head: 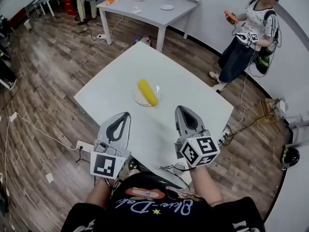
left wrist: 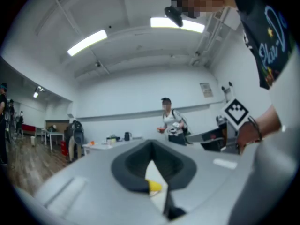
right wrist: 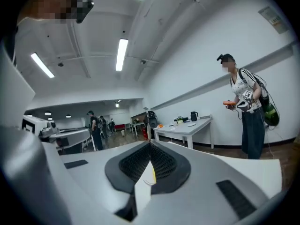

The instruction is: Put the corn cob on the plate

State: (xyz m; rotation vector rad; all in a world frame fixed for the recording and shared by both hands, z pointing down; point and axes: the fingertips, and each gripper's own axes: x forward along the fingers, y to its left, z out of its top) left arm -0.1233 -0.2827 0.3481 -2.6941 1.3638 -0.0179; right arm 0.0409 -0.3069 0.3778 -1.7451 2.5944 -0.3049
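A yellow corn cob [head: 147,92] lies across a small white plate [head: 138,99] in the middle of the white table [head: 198,98]. Both grippers are held above the table's near edge, pointing at the plate and well short of it. My left gripper [head: 127,114] has its jaws together and holds nothing. So does my right gripper [head: 178,108], shut and empty. In the left gripper view a bit of the corn cob [left wrist: 155,186] shows through the gap behind the shut tips [left wrist: 151,143]. In the right gripper view only a yellow sliver of the cob [right wrist: 152,175] shows between the shut jaws [right wrist: 150,143].
A person [head: 248,37] stands beyond the table's far right corner, holding an orange thing. A grey table [head: 154,8] with a kettle and small items stands further back. Cables and a power strip [head: 83,144] lie on the wooden floor at the left.
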